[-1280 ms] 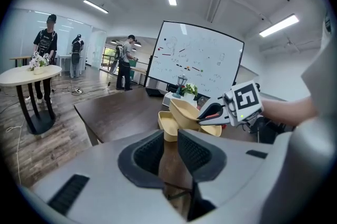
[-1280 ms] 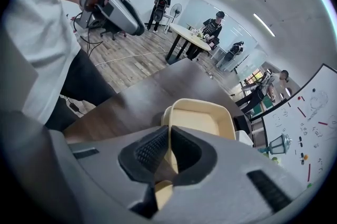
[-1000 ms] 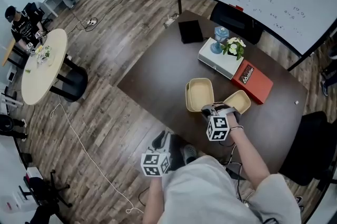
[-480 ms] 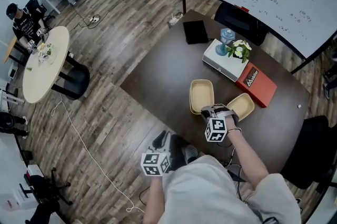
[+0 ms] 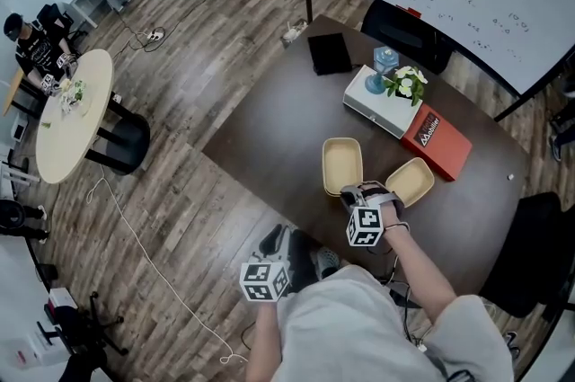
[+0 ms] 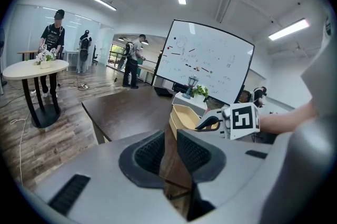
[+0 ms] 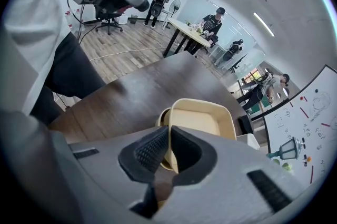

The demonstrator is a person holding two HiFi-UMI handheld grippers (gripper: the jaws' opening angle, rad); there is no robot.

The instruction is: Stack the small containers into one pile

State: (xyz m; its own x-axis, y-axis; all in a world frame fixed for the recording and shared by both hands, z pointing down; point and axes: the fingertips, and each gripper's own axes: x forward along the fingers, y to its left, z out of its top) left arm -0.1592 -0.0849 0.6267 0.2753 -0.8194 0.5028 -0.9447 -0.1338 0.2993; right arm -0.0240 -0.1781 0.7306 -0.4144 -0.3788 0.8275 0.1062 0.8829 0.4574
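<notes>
Two beige small containers lie on the dark table [image 5: 269, 124]: a rectangular one [image 5: 342, 164] and a second one [image 5: 412, 182] to its right. My right gripper [image 5: 359, 192] is at the near end of the rectangular container. In the right gripper view that gripper [image 7: 169, 139] is shut on the container's [image 7: 202, 118] thin near rim. My left gripper [image 5: 265, 270] hangs off the table's near edge, by the person's body. In its own view the left gripper [image 6: 169, 136] stands slightly open with nothing between its fingers, and the container [image 6: 184, 114] lies ahead.
A white box [image 5: 373, 102] with a blue lamp and flowers sits at the table's far side, with a red box [image 5: 435, 138] beside it. A black flat item [image 5: 328, 54] lies at the far corner. Black chairs [image 5: 406, 35] stand behind and right of the table.
Almost nothing: the right gripper stays on the rectangular container's rim, and the view has shifted a little.
</notes>
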